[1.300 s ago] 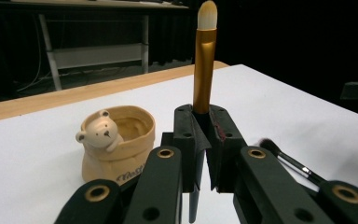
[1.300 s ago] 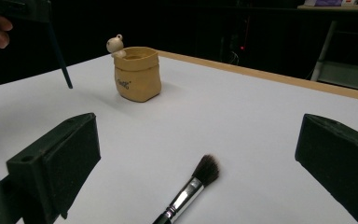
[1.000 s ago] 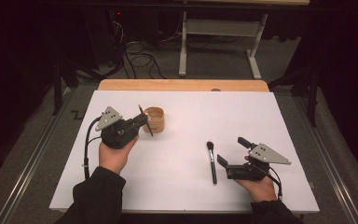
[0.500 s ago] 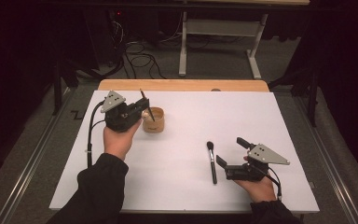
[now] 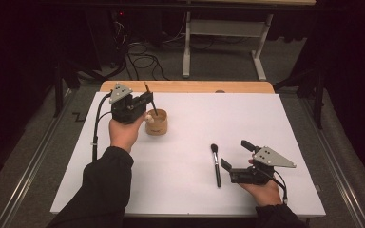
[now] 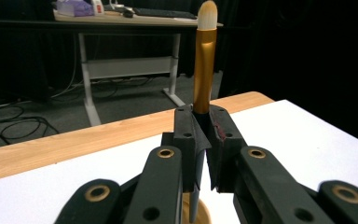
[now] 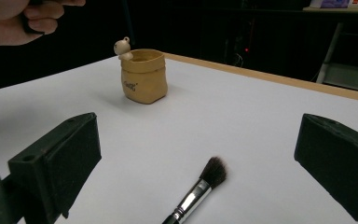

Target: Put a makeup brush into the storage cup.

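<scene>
So we've got the left hand-held gripper clamped tight on a slim makeup brush with a gold ferrule and a pale tip, jaws pinching the dark handle just below the ferrule, and in the high view the brush sits tilted right over the little tan sack-shaped pot with the tiny bear figure on its rim. In the left gripper view the handle end hangs down toward the pot mouth, though we can't tell if it's inside yet. Our guess is this brush weighs next to nothing and is stiff along the handle, but that smooth lacquered shaft looks slippery, so a grip near the ferrule, where it's thickest, seems the safest spot, and we'd keep the pads well off the soft bristles. The pot looks light enough to tip or skid on the white desk if the handle catches its rim, so we'd go easy lowering it. The right hand-held gripper rests on the desk with its jaws spread wide and nothing between them, just beside brush number 2, a black one with dark bristles lying flat. That one we'd pinch mid-handle, since it's thin and lying low against the surface.
</scene>
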Demonstrator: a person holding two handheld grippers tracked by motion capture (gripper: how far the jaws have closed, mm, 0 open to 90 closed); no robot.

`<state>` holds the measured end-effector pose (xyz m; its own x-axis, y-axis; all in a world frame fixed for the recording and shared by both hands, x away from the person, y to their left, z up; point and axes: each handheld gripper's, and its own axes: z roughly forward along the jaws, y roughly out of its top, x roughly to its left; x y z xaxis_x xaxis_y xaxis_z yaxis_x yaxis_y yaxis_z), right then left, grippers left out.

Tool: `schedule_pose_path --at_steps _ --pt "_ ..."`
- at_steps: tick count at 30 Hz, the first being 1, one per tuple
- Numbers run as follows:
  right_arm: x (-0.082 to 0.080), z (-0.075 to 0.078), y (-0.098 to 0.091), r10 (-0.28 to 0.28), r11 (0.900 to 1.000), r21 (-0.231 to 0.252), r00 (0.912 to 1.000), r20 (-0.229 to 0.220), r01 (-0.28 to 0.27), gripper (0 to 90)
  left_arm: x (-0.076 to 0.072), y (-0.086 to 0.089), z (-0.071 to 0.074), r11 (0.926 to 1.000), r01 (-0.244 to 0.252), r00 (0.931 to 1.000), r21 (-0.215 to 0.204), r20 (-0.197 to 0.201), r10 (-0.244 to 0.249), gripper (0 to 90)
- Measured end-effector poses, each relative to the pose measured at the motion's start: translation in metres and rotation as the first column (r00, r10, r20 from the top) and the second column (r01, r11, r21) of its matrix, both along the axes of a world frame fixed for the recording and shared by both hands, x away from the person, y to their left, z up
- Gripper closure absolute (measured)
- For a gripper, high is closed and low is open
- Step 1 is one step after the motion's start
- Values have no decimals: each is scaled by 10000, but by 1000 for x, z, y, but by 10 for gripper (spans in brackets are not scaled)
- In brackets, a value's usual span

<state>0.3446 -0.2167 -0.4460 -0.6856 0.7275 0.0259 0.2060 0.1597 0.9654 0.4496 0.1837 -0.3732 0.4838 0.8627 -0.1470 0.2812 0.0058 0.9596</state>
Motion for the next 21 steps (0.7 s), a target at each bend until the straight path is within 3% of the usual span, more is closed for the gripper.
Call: schedule_pose_path --at_steps 7,21 --pt "-1 0 0 8 10000 -3 10000 44 -8 9 12 2 -10 9998 -203 9995 -2 -222 203 835" --pt "-1 0 1 -6 10000 -49 10000 33 6 14 18 4 -15 9993 -366 9988 45 -317 367 835"
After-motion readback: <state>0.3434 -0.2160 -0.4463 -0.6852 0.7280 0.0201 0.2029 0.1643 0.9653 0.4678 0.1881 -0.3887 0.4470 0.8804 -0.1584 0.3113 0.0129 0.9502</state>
